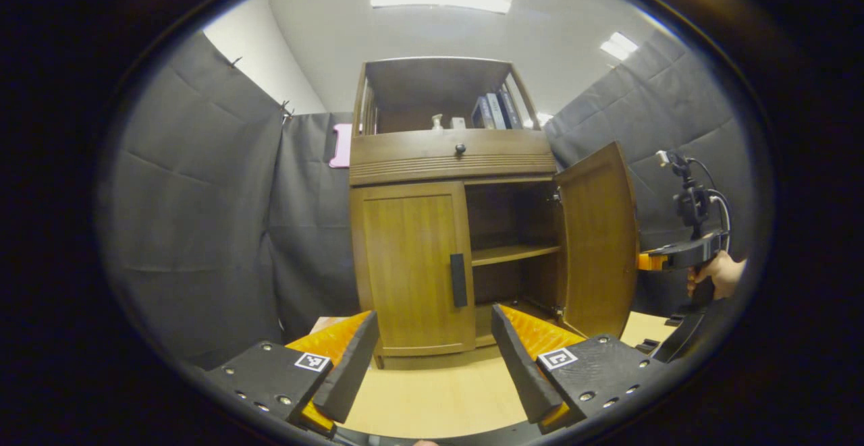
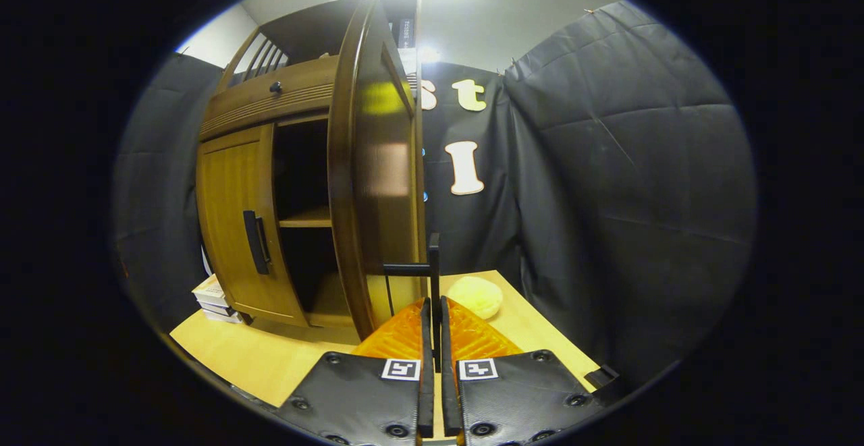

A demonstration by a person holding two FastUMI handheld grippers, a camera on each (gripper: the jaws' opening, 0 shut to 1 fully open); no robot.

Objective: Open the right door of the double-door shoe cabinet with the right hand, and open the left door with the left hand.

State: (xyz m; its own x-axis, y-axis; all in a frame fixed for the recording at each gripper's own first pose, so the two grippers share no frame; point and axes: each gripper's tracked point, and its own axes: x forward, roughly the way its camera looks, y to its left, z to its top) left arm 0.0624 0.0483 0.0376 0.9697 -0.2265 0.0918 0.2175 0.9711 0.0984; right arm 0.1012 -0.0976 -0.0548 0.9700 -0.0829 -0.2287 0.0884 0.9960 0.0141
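item: brown wooden double-door shoe cabinet (image 1: pixel 439 230), standing on a pale wooden floor (image 1: pixel 432 392).
right door (image 1: pixel 597 240): swung open, its edge turned toward the right gripper view; the inner shelf (image 1: pixel 514 253) is exposed.
right gripper (image 2: pixel 433 318): clenched on the right door's slim black bar handle (image 2: pixel 433 277), which runs upright between the two closed fingers.
left door (image 1: pixel 408 270): closed flat, with a black upright bar handle (image 1: pixel 458 280) at its inner edge, long axis vertical.
left gripper (image 1: pixel 432 348): released, fingers spread wide, grasping nothing; the left door handle lies straight ahead and a little above, apart from the tips. judged: the left side is the nearer and proper one for it.
surroundings: small black drawer knob (image 1: pixel 460 149) above the doors; books (image 1: pixel 496 110) on the top shelf; a pale round lump (image 2: pixel 475 296) on the floor beside the right door; flat boxes (image 2: pixel 212 297) stacked left of the cabinet.
obstruction: none seen between the left gripper and its handle.
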